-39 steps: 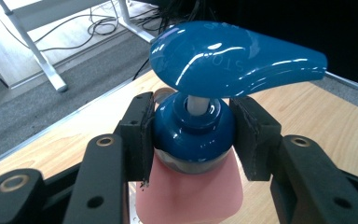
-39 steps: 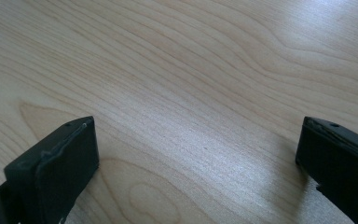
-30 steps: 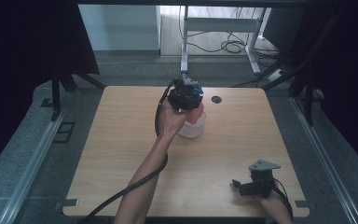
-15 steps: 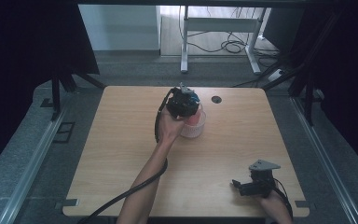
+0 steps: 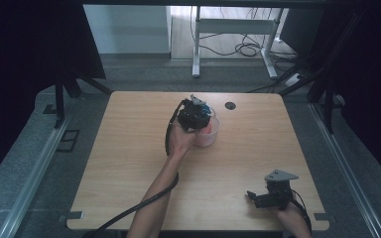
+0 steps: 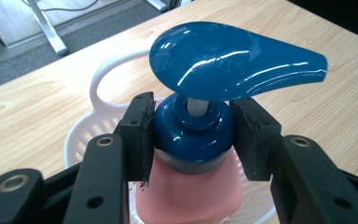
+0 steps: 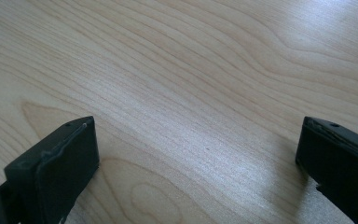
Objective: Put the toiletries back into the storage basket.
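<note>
High view places the left gripper (image 5: 194,115) over a small white basket (image 5: 213,139) near the far middle of the wooden table (image 5: 129,163), while the right gripper (image 5: 273,196) lies idle near the front right corner, well apart from the work. Left gripper view gives the detail: the jaws are clamped on the blue collar of a pink pump bottle (image 6: 191,196), one pad on each side just under the blue pump head (image 6: 228,58), and the bottle's body hangs upright inside the white slotted basket (image 6: 81,135), whose handle loop curves behind it. Right gripper view looks down on bare wood grain between jaws standing wide apart, with nothing in them. The step in hand looks like setting the bottle down into the basket. I cannot tell whether its base already rests on the basket floor. The next move probably calls for seating it level, then releasing the collar and lifting straight up clear of the overhanging pump head.
</note>
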{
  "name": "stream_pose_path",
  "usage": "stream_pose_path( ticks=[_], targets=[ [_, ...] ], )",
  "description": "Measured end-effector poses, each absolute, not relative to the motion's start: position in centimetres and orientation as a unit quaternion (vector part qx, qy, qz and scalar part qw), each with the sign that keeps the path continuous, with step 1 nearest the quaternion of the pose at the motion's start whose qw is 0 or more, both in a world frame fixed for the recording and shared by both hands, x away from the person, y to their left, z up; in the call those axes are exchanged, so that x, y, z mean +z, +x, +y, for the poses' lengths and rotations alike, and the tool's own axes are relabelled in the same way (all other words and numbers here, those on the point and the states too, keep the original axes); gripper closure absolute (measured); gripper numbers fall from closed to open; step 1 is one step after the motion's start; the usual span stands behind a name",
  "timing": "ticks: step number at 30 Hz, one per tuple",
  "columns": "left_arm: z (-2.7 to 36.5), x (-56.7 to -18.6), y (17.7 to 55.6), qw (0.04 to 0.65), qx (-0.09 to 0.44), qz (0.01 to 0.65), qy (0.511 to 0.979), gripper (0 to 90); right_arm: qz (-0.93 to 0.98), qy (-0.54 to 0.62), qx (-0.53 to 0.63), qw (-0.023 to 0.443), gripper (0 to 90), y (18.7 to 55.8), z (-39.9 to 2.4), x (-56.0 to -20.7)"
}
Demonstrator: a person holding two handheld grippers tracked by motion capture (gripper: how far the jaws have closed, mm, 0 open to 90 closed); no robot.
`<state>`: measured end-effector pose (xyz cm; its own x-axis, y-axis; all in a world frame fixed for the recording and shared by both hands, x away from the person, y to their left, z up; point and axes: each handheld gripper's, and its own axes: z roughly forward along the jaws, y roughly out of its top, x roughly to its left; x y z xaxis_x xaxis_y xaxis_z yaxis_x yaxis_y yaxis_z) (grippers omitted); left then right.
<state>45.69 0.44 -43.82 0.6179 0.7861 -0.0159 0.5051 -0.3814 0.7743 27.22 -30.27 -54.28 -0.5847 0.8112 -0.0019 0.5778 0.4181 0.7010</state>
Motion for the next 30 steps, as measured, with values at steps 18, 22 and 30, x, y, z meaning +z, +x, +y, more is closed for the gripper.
stream_pose_path(
  ticks=[18, 22, 30],
  targets=[
    [0.81, -43.85, 45.77, 0.381, 0.166, 0.407, 0.813, 45.3, 0.824, 0.421, 0.336, 0.173, 0.0, 27.21, -30.25, -54.28],
    [0.85, -43.84, 45.61, 0.385, 0.171, 0.412, 0.808, 38.7, 0.824, 0.421, 0.336, 0.173, 0.0, 27.21, -30.24, -54.28],
    [1.35, -43.54, 45.34, 0.391, 0.172, 0.417, 0.802, 24.0, 0.825, 0.421, 0.336, 0.173, 0.0, 27.21, -30.25, -54.28]
  ],
)
